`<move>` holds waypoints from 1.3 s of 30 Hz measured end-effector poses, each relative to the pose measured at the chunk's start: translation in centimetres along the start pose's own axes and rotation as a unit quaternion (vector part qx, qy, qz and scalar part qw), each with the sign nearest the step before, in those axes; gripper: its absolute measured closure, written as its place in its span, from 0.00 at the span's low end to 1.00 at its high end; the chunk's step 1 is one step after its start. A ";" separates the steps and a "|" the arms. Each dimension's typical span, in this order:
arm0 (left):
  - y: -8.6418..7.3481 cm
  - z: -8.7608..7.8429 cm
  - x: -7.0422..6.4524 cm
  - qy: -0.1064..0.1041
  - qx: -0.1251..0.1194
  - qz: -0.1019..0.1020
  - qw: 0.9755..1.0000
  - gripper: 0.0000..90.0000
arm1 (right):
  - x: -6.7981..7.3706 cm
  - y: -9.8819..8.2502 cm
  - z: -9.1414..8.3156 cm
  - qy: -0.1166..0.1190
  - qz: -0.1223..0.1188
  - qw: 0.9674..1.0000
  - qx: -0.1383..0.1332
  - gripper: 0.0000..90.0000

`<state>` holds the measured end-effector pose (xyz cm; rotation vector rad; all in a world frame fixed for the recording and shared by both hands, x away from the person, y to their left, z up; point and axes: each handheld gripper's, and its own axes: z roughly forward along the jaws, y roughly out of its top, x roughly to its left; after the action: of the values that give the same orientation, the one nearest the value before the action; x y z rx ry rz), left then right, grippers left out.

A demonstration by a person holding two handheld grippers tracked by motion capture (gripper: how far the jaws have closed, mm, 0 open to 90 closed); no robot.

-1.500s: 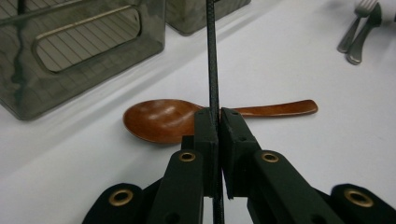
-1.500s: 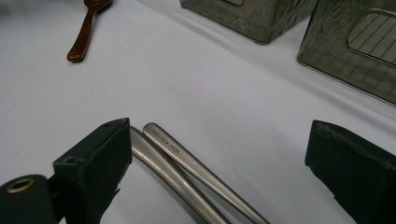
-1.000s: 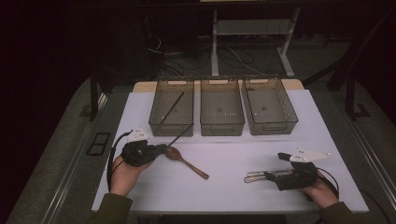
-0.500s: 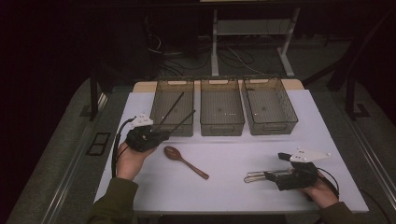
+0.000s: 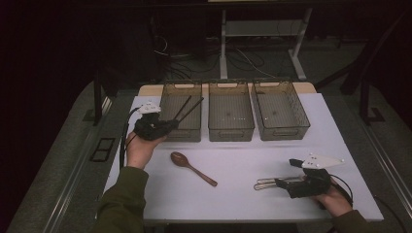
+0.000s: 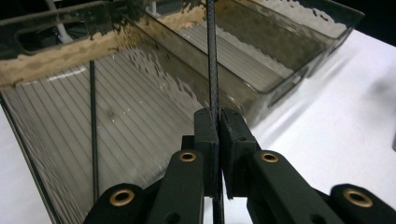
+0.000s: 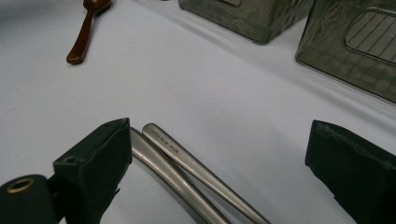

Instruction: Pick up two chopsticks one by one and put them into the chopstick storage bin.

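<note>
Pinching thin black rod-like chopstick [image 6: 212, 56] w/ left tongs [image 6: 218, 121], black jaws nearly shut. Gripping low on shaft so tip pts fwd over smoky clear plastic bin [image 6: 56, 65] straight ahead of them. Prob. lining up a drop beside matching second black chopstick [image 6: 92, 116], lying inside to left of jaws. Resting right tongs [image 7: 215, 154] on white tabletop [image 7: 224, 84], jaws wide, nothing gripped. Straddling two brushed-steel utensil handles [image 7: 187, 156], one touching a jaw, likely staged for next pick. Leaving brown wooden spoon [image 7: 86, 30] well ahead of right tongs, btwn both pairs.
</note>
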<state>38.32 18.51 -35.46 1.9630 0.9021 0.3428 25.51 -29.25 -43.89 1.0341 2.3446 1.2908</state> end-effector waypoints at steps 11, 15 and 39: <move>2.7 2.0 2.0 0.012 0.004 -0.001 1.000 0.94 | 0.0 0.0 -0.1 0.001 0.000 1.000 -0.002 0.07; 3.2 2.8 2.7 0.019 0.007 -0.002 1.000 0.94 | 0.0 0.0 -0.1 0.000 0.001 1.000 -0.003 0.07; 2.8 7.1 6.4 0.037 0.024 -0.030 0.999 0.94 | -0.2 0.0 -0.4 0.002 0.004 1.000 -0.010 0.07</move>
<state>47.99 17.72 -37.71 1.9737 1.0234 0.3650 25.46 -29.67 -43.73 1.0364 2.3282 1.3158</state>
